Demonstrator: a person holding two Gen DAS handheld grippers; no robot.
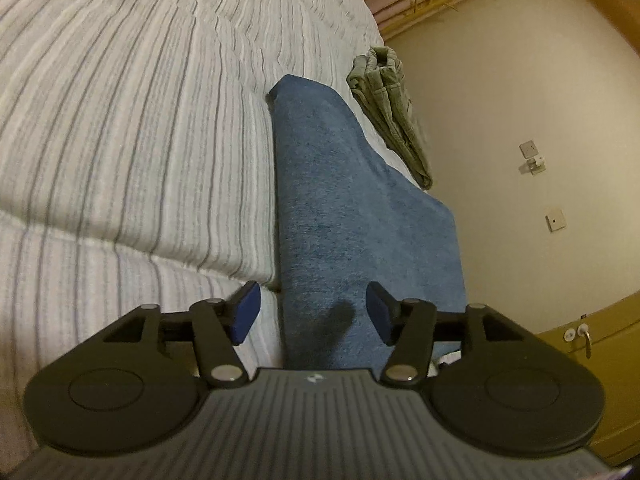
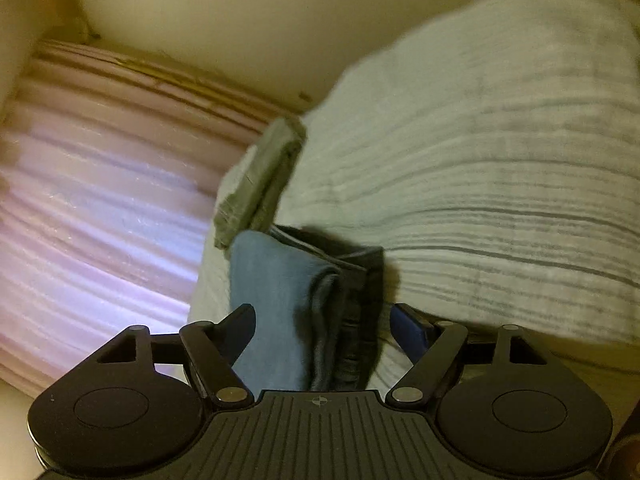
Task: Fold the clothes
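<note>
My left gripper point(image 1: 313, 316) spread wide, pinching nothing, poised over near end of blue folded garment point(image 1: 352, 216). Garment lies on striped bed cover point(image 1: 132, 140), running toward 12 o'clock. Olive folded garment point(image 1: 390, 116) beyond it at 1 o'clock, near bed edge. Wall switches point(image 1: 534, 156) far off at 3 o'clock.

My right gripper point(image 2: 326, 326) also spread; blue garment point(image 2: 280, 292) between fingers, layered fold edges showing; contact with pads unclear. Olive garment point(image 2: 264, 176) behind at 11 o'clock. Pink curtain point(image 2: 92, 200) at 9 o'clock. View blurred.
</note>
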